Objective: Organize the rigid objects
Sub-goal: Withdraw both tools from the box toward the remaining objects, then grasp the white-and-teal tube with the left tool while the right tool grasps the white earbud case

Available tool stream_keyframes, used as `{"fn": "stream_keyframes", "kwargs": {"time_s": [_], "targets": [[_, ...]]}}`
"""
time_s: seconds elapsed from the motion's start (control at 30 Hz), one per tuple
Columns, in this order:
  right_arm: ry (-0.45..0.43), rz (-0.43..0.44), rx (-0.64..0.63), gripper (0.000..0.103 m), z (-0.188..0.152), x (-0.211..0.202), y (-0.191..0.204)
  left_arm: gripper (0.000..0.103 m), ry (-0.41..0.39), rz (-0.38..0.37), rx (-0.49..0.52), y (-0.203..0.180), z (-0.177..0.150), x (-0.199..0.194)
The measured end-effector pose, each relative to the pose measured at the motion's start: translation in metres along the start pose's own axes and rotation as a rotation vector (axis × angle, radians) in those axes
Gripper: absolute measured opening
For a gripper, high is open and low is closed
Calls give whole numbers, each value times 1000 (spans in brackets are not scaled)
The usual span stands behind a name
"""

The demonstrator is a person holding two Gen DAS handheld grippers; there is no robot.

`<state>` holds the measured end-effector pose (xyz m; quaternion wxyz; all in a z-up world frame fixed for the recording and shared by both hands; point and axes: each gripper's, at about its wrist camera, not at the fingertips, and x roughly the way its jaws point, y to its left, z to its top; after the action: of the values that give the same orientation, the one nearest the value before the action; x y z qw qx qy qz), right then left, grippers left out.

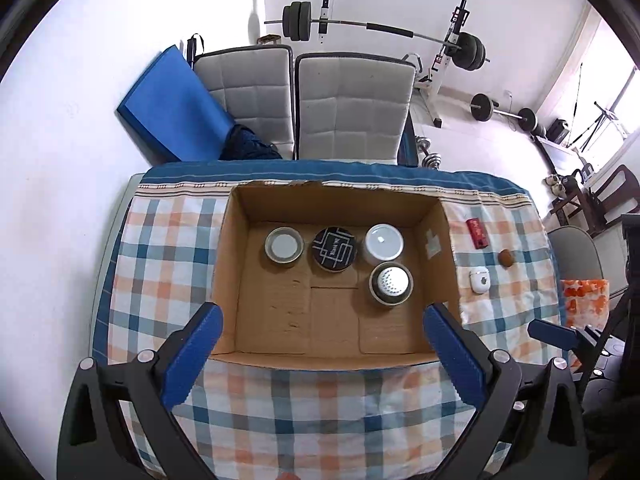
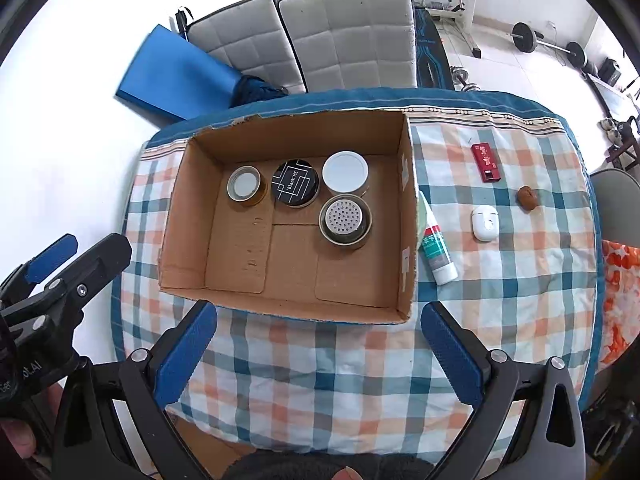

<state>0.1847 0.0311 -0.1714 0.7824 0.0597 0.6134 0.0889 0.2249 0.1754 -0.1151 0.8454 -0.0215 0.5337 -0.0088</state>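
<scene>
Two grippers held wide apart over a checked table, a half-filled box beyond them.

Nearest, the left gripper [image 1: 320, 356] and the right gripper [image 2: 316, 354] both hang above the checked cloth [image 2: 320, 380] just short of the cardboard box [image 2: 406, 240], blue fingers spread and holding nothing. Inside the box, toward its far wall, three round things stand in a row: a tape roll [image 2: 244, 185], a black tin [image 2: 295, 182] and a white-lidded jar [image 2: 345, 172]; a roll with a perforated white cap [image 2: 344, 218] sits just nearer than the jar. Lying against the box's right wall outside is a white tube [image 2: 436, 246]. Further right of the box lie a white earbud case [image 2: 485, 222], a small brown lump [image 2: 527, 197] and, farthest, a red pack [image 2: 486, 162]. Behind the box, past the table edge, stand two grey chairs [image 1: 352, 108].
</scene>
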Motion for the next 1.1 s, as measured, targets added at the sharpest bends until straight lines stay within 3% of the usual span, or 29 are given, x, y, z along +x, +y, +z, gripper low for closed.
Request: {"fn": "stream_keyframes", "kwargs": {"time_s": [0.17, 0.33, 0.5, 0.77, 0.83, 0.9, 1.1], "targets": [[-4, 7, 61, 103, 2, -14, -46, 103, 7, -8, 17, -49, 13, 17], [10, -72, 143, 103, 9, -15, -124, 103, 85, -40, 29, -116, 18, 66], [57, -154, 234, 103, 6, -1, -217, 103, 146, -92, 12, -181, 0, 103], [161, -203, 345, 103, -16, 44, -336, 103, 214, -78, -81, -273, -39, 164], [173, -215, 343, 103, -17, 55, -353, 103, 243, -71, -83, -283, -43, 183], [177, -229, 339, 103, -18, 64, -372, 103, 265, -11, -85, -285, -45, 206], [188, -243, 334, 103, -12, 90, -409, 101, 343, 121, -166, -261, -54, 260]]}}
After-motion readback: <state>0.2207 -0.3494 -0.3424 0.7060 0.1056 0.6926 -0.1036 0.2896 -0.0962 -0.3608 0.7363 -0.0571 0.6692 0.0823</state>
